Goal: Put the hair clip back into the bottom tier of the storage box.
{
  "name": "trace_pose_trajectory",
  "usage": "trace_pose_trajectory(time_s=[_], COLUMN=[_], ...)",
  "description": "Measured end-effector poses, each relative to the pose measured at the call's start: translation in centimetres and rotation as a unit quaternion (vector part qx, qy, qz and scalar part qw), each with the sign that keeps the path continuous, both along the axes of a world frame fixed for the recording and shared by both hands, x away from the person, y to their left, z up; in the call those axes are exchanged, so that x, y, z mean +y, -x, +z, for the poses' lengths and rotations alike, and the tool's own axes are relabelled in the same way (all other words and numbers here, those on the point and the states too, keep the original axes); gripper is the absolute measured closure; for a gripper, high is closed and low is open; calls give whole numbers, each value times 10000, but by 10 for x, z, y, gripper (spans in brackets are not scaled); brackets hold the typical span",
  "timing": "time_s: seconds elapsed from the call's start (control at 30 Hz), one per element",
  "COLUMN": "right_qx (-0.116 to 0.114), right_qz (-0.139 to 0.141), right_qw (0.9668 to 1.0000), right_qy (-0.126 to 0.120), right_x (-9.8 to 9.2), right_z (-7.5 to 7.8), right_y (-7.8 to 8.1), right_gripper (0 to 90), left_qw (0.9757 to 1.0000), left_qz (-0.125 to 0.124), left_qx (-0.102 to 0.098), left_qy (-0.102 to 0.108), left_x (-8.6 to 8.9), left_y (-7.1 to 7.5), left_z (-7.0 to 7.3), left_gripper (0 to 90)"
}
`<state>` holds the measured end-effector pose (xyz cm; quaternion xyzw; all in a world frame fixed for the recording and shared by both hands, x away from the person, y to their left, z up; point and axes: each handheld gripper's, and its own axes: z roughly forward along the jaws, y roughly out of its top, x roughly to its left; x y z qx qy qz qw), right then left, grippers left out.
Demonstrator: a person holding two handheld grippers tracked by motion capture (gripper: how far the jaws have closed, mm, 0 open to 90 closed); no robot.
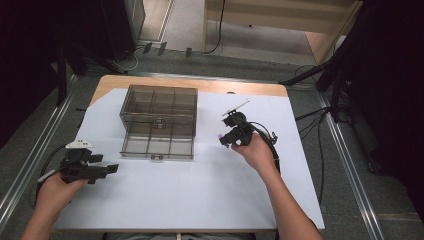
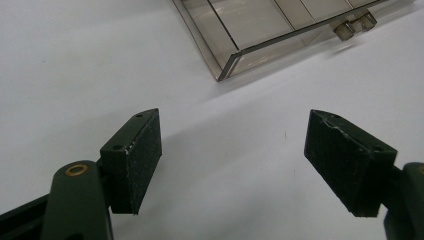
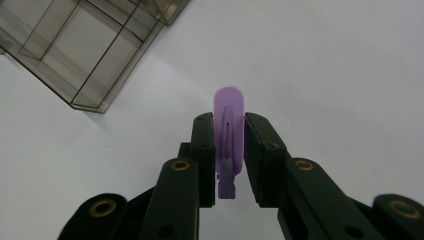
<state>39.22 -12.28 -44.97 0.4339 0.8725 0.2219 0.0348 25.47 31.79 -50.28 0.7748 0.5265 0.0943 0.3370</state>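
Right gripper view: rounded translucent purple clip (image 3: 229, 135).

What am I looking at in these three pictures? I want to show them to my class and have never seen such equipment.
A person sits at a table covered by a white sheet and holds a hand-operated gripper in each hand. The high view looks down from above; the other two come from cameras riding on each gripper. The left gripper is open and holds nothing. The right gripper is shut on a small purple clip, pinched between its black jaws. On the sheet stands a clear smoky plastic box divided into compartments.
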Motion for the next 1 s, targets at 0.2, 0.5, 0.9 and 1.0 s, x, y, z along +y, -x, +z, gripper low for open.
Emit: trace_pose_trajectory(time_s=[0.2,0.5,0.9,1.0], right_qx=[-49,-137,-234,-245], right_qz=[61,195,386,394], right_qw=[9999,9995,9986,9985], right_qy=[-104,-184,-275,-304], right_x=[4,11,20,24], right_z=[3,5,7,8], right_y=[3,7,11,13], right_gripper=[770,770,770,771], left_qw=[10000,10000,10000,10000], left_qz=[-8,13,19,23], left_qx=[-6,-19,-58,-64], left_qy=[8,19,10,-1], left_x=[0,0,0,0], left_y=[0,0,1,1], left_z=[0,1,1,1], left_gripper=[238,238,238,238])
